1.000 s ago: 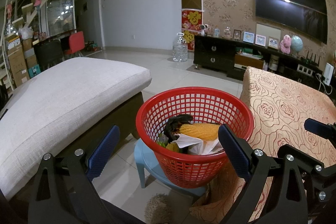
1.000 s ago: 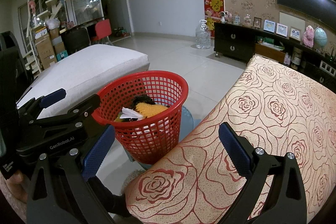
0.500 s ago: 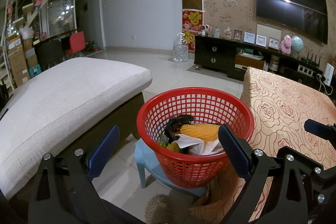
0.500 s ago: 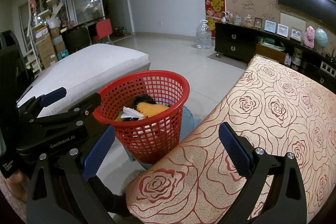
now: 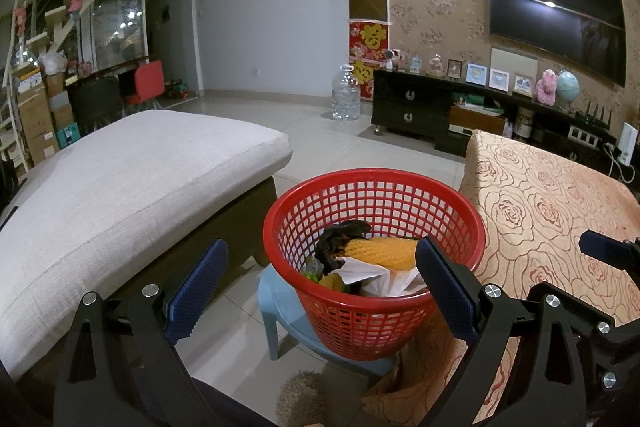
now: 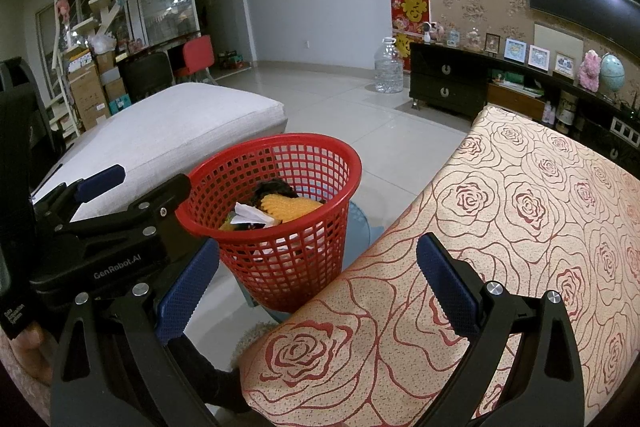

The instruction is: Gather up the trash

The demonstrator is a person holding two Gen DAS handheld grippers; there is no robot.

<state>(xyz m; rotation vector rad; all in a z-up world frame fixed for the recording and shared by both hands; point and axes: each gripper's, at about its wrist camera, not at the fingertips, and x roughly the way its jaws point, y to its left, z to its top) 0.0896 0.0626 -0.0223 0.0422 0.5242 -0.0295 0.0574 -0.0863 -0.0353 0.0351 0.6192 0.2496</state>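
Observation:
A red mesh basket (image 5: pixel 376 323) (image 6: pixel 280 267) stands on a light blue stool (image 5: pixel 280 311) between the sofa and the table. Inside it lie yellow foam netting (image 5: pixel 380 251) (image 6: pixel 296 207), crumpled white paper (image 5: pixel 372 273) (image 6: pixel 252 213) and something dark (image 5: pixel 340 233). My left gripper (image 5: pixel 320 287) hangs open just in front of the basket, with nothing between its blue pads. My right gripper (image 6: pixel 316 275) is open too, over the near corner of the rose-patterned tablecloth (image 6: pixel 520 247), basket to its left. The left gripper's body (image 6: pixel 100 239) shows in the right wrist view.
A grey cushioned sofa seat (image 5: pixel 120 187) fills the left. The cloth-covered table (image 5: pixel 552 211) is at the right. Beyond are tiled floor, a water jug (image 5: pixel 346 99), a dark TV cabinet (image 5: pixel 420 111) and a wall TV (image 5: pixel 556 27). A furry thing (image 5: pixel 300 395) lies below the stool.
Both views have shifted only very slightly; the basket sits a touch further right in the right wrist view. Both grippers stay open and hold nothing.

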